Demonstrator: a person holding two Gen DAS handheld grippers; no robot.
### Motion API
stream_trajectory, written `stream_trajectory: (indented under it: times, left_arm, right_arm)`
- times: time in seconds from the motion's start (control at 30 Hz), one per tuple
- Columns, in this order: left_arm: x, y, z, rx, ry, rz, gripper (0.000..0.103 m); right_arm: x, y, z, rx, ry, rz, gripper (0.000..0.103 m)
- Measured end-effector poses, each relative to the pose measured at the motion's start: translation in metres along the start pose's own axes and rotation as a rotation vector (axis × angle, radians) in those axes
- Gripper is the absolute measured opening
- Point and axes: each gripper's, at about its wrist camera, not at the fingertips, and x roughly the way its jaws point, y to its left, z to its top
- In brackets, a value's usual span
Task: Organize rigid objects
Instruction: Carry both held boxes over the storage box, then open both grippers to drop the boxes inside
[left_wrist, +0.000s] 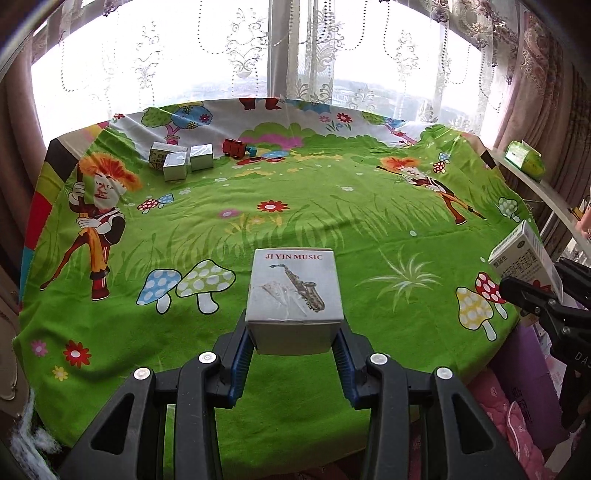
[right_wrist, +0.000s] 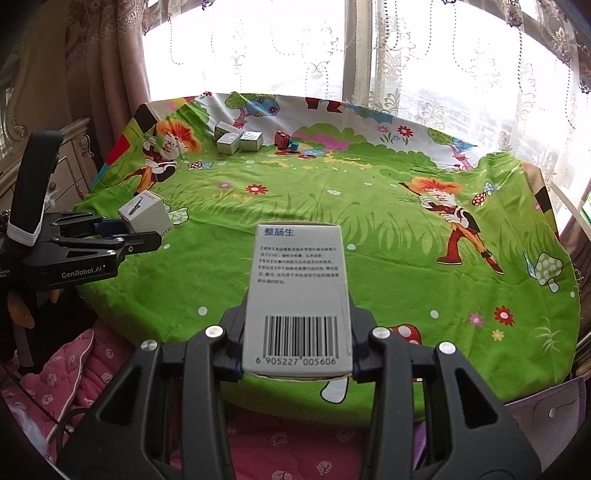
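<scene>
My left gripper (left_wrist: 295, 332) is shut on a small silver box (left_wrist: 293, 288) printed with a saxophone, held above the near part of the table. The same box (right_wrist: 146, 214) and left gripper (right_wrist: 147, 232) show at the left of the right wrist view. My right gripper (right_wrist: 297, 332) is shut on a taller white medicine box (right_wrist: 299, 295) with a barcode facing me; that box (left_wrist: 526, 262) and gripper (left_wrist: 532, 291) appear at the right edge of the left wrist view. Three silver boxes (left_wrist: 181, 160) stand grouped at the far left of the table, a red toy car (left_wrist: 236, 147) beside them.
A bright green cartoon cloth (left_wrist: 332, 221) covers the table. Lace curtains (left_wrist: 258, 55) hang over the window behind it. A green tissue pack (left_wrist: 526, 158) lies on a white ledge at the right. Pink quilted fabric (right_wrist: 92, 369) lies below the table's near edge.
</scene>
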Motion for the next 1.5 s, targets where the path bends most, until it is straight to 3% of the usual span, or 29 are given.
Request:
stream_trajectory:
  times: [0.43, 0.77, 1.2, 1.5]
  left_arm:
    - [-0.019, -0.093, 0.0, 0.201, 0.006, -0.106, 0.041]
    - [-0.03, -0.186, -0.001, 0.413, 0.018, -0.235, 0.041]
    - [-0.027, -0.301, -0.017, 0.651, 0.067, -0.405, 0.041]
    - [-0.012, -0.337, -0.037, 0.719, 0.116, -0.491, 0.041]
  right_arm:
    - [-0.049, -0.054, -0.041, 0.106, -0.012, -0.077, 0.044]
    - [-0.089, -0.101, -0.067, 0.177, -0.036, -0.196, 0.044]
    - [-0.131, -0.177, -0.127, 0.331, 0.036, -0.4, 0.044]
    - [-0.147, -0.21, -0.143, 0.368, 0.081, -0.51, 0.044]
